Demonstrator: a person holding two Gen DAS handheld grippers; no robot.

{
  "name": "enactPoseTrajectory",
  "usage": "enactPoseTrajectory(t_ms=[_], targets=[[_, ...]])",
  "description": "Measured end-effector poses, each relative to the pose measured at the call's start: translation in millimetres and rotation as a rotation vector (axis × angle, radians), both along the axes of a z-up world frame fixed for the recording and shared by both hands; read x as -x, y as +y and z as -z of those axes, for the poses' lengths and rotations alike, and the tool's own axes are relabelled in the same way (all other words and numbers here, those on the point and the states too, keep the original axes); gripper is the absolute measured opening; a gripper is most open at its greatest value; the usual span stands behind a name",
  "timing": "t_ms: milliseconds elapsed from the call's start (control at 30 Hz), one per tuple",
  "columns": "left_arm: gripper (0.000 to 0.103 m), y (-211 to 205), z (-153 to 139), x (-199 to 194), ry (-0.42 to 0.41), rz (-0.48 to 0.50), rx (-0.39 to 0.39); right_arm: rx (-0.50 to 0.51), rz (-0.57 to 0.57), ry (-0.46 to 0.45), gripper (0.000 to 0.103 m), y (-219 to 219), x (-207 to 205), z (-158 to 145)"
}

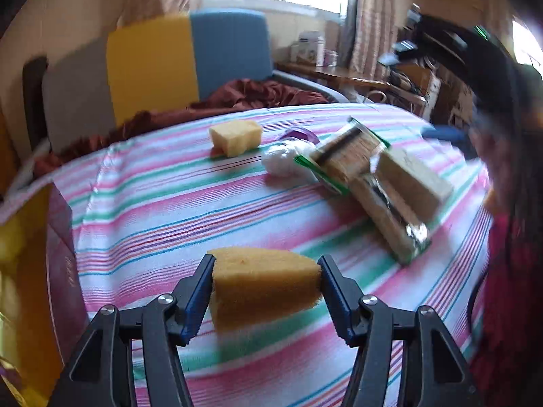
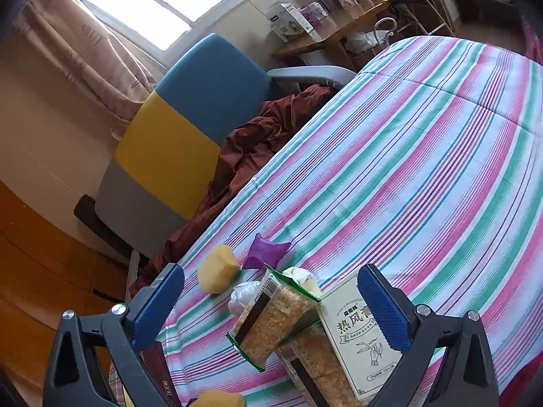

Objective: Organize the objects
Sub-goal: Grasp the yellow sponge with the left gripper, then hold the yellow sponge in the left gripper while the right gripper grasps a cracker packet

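left tool (image 1: 266, 285): black arms, blue ribbed pads; pads pressed on both ends of a yellow sponge (image 1: 264, 288), so holding it just above the cloth; arm bases cut off by the frame bottom.
held sponge: porous foam, wedge-like block, darker underside; also seen in the right wrist view as a sliver at the bottom edge, mostly cut off.
right tool (image 2: 271, 308): jaws wide, nothing between the pads; hovers over the pile of packets.
second sponge (image 1: 236, 136): pale yellow foam chunk, lying free on the cloth, far side, near the purple wrapper.
purple wrapper (image 2: 266, 250): crinkled foil, partly hidden behind the white wad in the left view.
white wad (image 1: 283, 161): soft, plastic-looking lump; too blurred to name, maybe a bag.
cracker packs (image 2: 271, 318): two clear packets with green edges, rough brown squares inside, one leaning over the other; lower one cut off at the frame.
carton (image 2: 359, 335): cream cardboard box with printed characters and a leaf drawing, tilted against the packs, right edge hidden by the blue pad.
striped cloth (image 2: 407, 169): pink, green and white woven stripes covering the bed or surface, can't tell which.
person (image 1: 509, 203): dark hair and red sleeve at the right edge, heavily blurred.
left-edge box (image 1: 61, 264): maroon side only, rest out of frame.
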State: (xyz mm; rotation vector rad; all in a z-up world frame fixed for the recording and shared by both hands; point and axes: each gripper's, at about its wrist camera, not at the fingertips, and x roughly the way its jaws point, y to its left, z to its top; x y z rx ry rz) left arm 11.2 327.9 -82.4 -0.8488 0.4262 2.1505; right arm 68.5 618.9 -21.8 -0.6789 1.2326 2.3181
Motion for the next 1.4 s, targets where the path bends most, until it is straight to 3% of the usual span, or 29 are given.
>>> enactPoseTrajectory(t_ms=[33,100,267,500,733,867,1000,1067,1200,1400], targets=[[0.061,0.3,3.9,-7.4,0.050,0.016,0.013,0.000,-0.001,-0.004,0.103,-0.1,0.4,0.2],[0.061,1.3,7.5,-9.0,0.071,0.024,0.022,-0.012,-0.016,-0.009,0.103,-2.5,2.9,-0.7],[0.061,-4.0,9.0,2.2,0.023,0.008,-0.012,-0.036,-0.117,-0.021,0.103,-16.7,19.7,-1.7],[0.061,-5.2,12.5,-3.1,0.026,0.005,-0.020,0.059,-0.303,-0.053,0.102,-41.5,43.5,16.6],[0.061,-7.8,14.1,0.2,0.005,0.006,-0.046,0.097,-0.264,-0.124,0.102,-39.0,50.3,32.4],[0.062,-9.8,14.6,1.9,-0.008,0.007,-0.059,0.033,-0.274,-0.151,0.100,-43.3,69.5,31.6],[0.062,-10.8,14.2,3.7,-0.022,0.007,-0.069,-0.178,-0.398,-0.208,0.087,-71.1,98.9,28.2],[0.063,-11.3,14.4,4.0,-0.028,0.008,-0.072,-0.227,-0.460,-0.234,0.079,-83.1,108.1,32.0],[0.066,-10.9,16.4,6.7,-0.051,0.008,-0.070,-0.234,-0.500,-0.289,0.072,-88.4,111.7,43.7],[0.067,-9.5,20.4,10.6,-0.077,0.008,-0.064,-0.231,-0.489,-0.295,0.075,-87.9,107.8,40.7]])
